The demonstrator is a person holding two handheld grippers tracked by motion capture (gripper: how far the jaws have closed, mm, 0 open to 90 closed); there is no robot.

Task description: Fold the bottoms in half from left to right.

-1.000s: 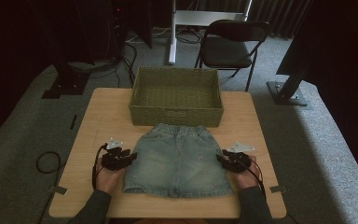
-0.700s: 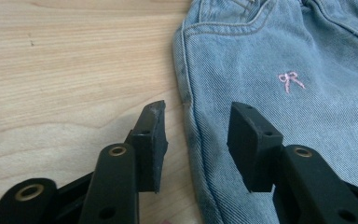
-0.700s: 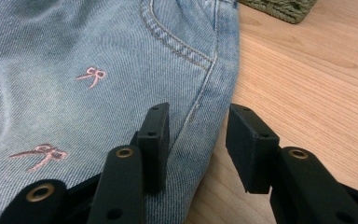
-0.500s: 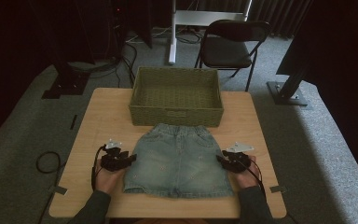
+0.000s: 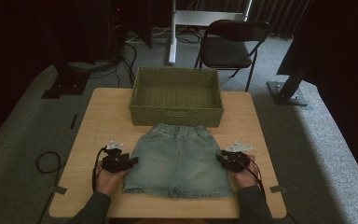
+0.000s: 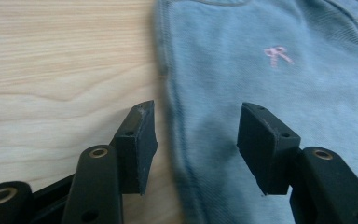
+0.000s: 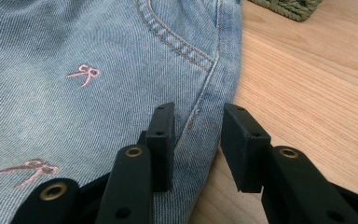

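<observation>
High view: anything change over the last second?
Little. The left gripper has just been opening its jaws, which now straddle the side hem of the denim skirt without pressing it. The right gripper has been closing slightly around the opposite hem, not yet pinching. Both hands, the skirt and the basket stayed put.

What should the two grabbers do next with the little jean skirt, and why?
Probably close both on the skirt's side edges. The left gripper has just been opening and the right gripper closing a little; each straddles a side seam with open jaws, not pinching yet. The basket waits just behind.
</observation>
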